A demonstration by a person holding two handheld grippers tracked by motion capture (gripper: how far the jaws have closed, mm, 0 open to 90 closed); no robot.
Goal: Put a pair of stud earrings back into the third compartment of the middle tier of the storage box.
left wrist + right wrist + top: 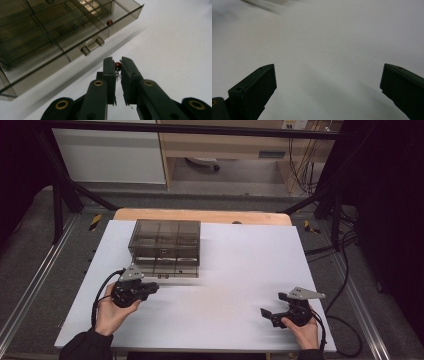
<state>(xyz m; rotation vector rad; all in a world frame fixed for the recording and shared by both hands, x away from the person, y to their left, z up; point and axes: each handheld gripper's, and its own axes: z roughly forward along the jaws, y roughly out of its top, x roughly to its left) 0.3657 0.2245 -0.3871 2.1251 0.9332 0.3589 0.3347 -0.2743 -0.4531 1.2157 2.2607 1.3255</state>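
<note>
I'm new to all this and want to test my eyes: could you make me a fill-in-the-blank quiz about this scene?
1. The left gripper pinches a tiny ____ bead.
2. The smoky transparent plastic drawer box sits on a ____ table.
3. The right gripper has its jaws wide ____.

Missing words: red; white; open

Smoked drawer box (50, 32) cut off at top & left edges of left gripper view; contents too dim to tell. Small red bead (118, 65) half hidden betw. jaws. Far counter (317, 37) blurred in right gripper view, streaks top left unreadable.
</note>
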